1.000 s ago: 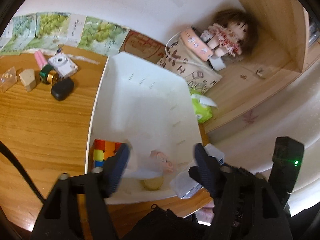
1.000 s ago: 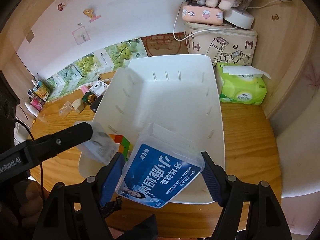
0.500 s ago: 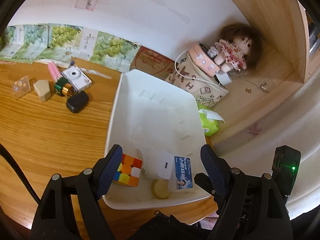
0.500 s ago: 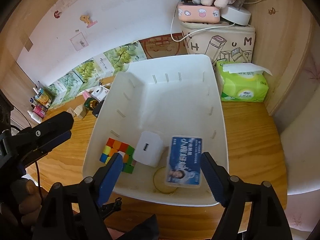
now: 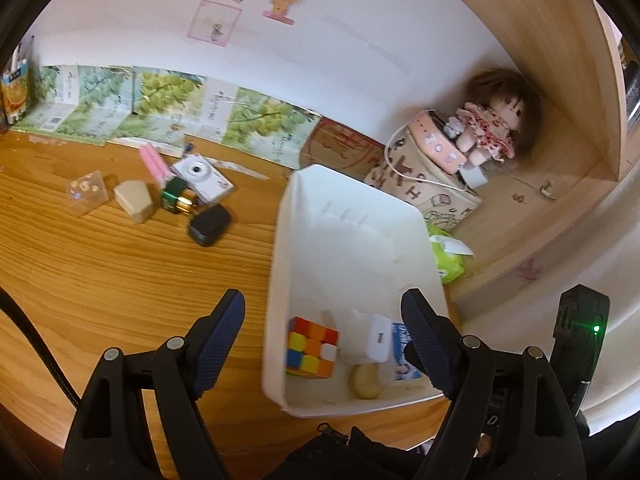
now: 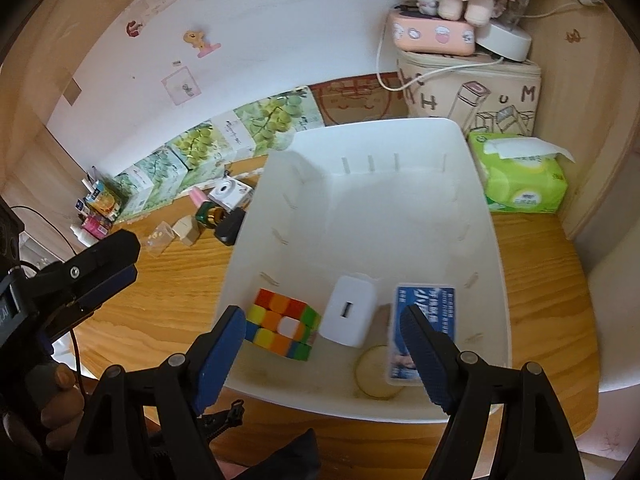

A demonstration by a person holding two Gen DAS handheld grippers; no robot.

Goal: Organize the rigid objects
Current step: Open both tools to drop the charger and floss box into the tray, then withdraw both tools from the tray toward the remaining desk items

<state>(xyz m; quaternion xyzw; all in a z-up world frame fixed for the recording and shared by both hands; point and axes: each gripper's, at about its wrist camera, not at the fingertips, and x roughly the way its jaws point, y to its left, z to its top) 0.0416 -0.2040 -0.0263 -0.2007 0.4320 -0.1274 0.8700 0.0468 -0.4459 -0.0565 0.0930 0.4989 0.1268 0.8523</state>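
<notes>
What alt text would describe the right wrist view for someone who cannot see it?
An open hand-held gripper hovers over a white bin holding a colour cube, white charger, blue-labelled box and round disc; small items lie on the wooden table beyond.

White bin, plain inside. Puzzle cube with squares of red, orange, yellow, green, blue and white. White charger block. Blue box with white characters on the top. Pale yellow round disc. Warm brown wooden table with darker grain lines. White toy camera, pink tube, black case, beige wooden block, green and gold small thing. Bright green tissue pack with white tissue. Pink pouch with white spots. Green grape pictures on pale boxes. Dark blue pads on black fingers.
</notes>
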